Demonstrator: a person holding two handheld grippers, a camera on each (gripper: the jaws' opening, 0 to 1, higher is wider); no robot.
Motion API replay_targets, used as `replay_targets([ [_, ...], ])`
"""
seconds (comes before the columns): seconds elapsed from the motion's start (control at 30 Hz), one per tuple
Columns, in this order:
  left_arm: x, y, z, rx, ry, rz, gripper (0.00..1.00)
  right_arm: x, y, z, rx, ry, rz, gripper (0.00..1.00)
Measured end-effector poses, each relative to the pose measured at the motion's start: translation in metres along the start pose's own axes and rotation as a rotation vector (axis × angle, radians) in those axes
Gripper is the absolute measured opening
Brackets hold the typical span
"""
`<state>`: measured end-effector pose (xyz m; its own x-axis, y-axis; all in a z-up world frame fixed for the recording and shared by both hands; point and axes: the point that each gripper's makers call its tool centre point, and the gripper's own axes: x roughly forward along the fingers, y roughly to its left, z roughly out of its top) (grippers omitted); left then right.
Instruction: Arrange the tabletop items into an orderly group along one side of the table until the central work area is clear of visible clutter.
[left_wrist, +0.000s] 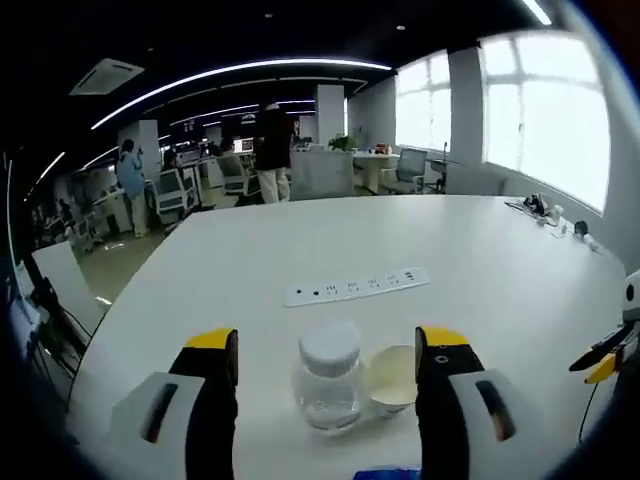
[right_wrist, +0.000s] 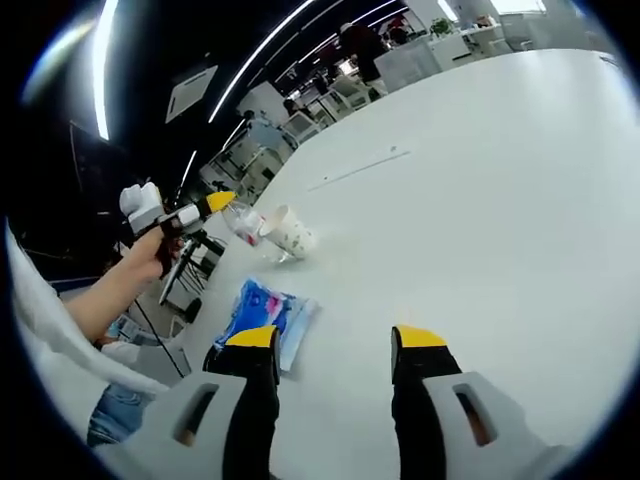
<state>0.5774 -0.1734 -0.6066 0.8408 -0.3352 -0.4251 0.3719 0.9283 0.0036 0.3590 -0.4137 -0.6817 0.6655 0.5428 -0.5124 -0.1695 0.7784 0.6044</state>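
My left gripper (left_wrist: 326, 340) is open, low over the white table (left_wrist: 480, 260). Between its jaws stand a clear plastic jar (left_wrist: 328, 385) with a white lid and, right beside it, a paper cup (left_wrist: 392, 378) lying on its side with its mouth toward me. A blue packet (left_wrist: 385, 473) peeks in at the bottom edge. My right gripper (right_wrist: 335, 340) is open with nothing between its jaws, just right of the blue packet (right_wrist: 262, 315), which lies flat. Farther off I see the tipped cup (right_wrist: 290, 232), the jar (right_wrist: 245, 222) and the left gripper (right_wrist: 212, 205) held in a hand.
A white power strip (left_wrist: 357, 287) lies flat on the table beyond the jar; it is also in the right gripper view as the power strip (right_wrist: 360, 168). Small items and cables (left_wrist: 545, 210) sit at the far right edge. The right gripper's tip (left_wrist: 600, 362) enters from the right. People and chairs stand beyond.
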Motion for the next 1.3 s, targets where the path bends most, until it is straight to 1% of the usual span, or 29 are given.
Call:
replay_targets([
  [0.1,-0.006,-0.001,-0.001,-0.024,0.012,0.002,0.83,-0.003,-0.001,-0.001,0.003,-0.007,0.001,0.43],
  [0.2,-0.014,0.002,-0.003,-0.07,0.031,0.009,0.85,-0.005,0.0,-0.003,0.004,-0.016,0.005,0.43],
  [0.27,-0.021,0.003,-0.003,-0.085,0.023,0.013,0.87,-0.007,0.002,-0.004,0.004,-0.023,0.011,0.43],
  [0.4,-0.038,0.001,-0.004,-0.091,0.021,0.02,0.83,-0.012,0.004,-0.008,0.011,-0.034,0.031,0.43],
  [0.47,-0.046,-0.001,-0.006,-0.094,0.025,0.022,0.82,-0.014,0.007,-0.009,0.042,-0.052,0.052,0.43],
  [0.5,-0.052,-0.002,-0.005,-0.1,0.015,0.024,0.81,-0.015,0.007,-0.011,0.056,-0.056,0.059,0.43],
  [0.57,-0.059,-0.006,-0.002,-0.117,-0.015,0.018,0.82,-0.017,0.006,-0.015,0.064,-0.053,0.063,0.43],
  [0.67,-0.074,-0.015,0.003,-0.157,-0.054,0.004,0.84,-0.022,0.011,-0.022,0.048,-0.043,0.089,0.43],
  [0.77,-0.087,-0.02,0.003,-0.154,-0.059,0.011,0.84,-0.025,0.014,-0.028,0.041,-0.028,0.111,0.43],
  [0.83,-0.098,-0.024,-0.002,-0.146,-0.044,0.026,0.83,-0.027,0.014,-0.032,0.039,-0.015,0.117,0.43],
  [0.9,-0.106,-0.023,-0.007,-0.161,-0.039,0.041,0.82,-0.03,0.016,-0.033,0.027,-0.001,0.129,0.43],
  [0.93,-0.111,-0.022,-0.008,-0.167,-0.043,0.045,0.82,-0.031,0.017,-0.033,0.019,0.004,0.137,0.43],
  [0.97,-0.117,-0.023,-0.009,-0.176,-0.059,0.041,0.82,-0.031,0.018,-0.034,0.002,0.015,0.146,0.43],
  [1.0,-0.12,-0.024,-0.009,-0.185,-0.072,0.029,0.83,-0.031,0.017,-0.034,-0.019,0.028,0.147,0.43],
  [1.03,-0.125,-0.027,-0.01,-0.204,-0.077,0.014,0.84,-0.032,0.016,-0.033,-0.029,0.034,0.145,0.43],
  [1.07,-0.128,-0.027,-0.011,-0.207,-0.074,0.011,0.84,-0.032,0.015,-0.03,-0.037,0.033,0.141,0.43],
  [1.17,-0.134,-0.024,-0.016,-0.191,-0.065,0.014,0.85,-0.032,0.013,-0.017,-0.042,-0.006,0.128,0.44],
  [1.23,-0.137,-0.02,-0.018,-0.2,-0.05,0.016,0.85,-0.032,0.013,-0.013,-0.037,-0.018,0.111,0.43],
  [1.27,-0.139,-0.019,-0.019,-0.205,-0.05,0.013,0.85,-0.032,0.014,-0.011,-0.035,-0.026,0.103,0.43],
  [1.3,-0.142,-0.017,-0.019,-0.207,-0.055,0.011,0.85,-0.032,0.019,-0.008,-0.026,-0.047,0.097,0.43],
])
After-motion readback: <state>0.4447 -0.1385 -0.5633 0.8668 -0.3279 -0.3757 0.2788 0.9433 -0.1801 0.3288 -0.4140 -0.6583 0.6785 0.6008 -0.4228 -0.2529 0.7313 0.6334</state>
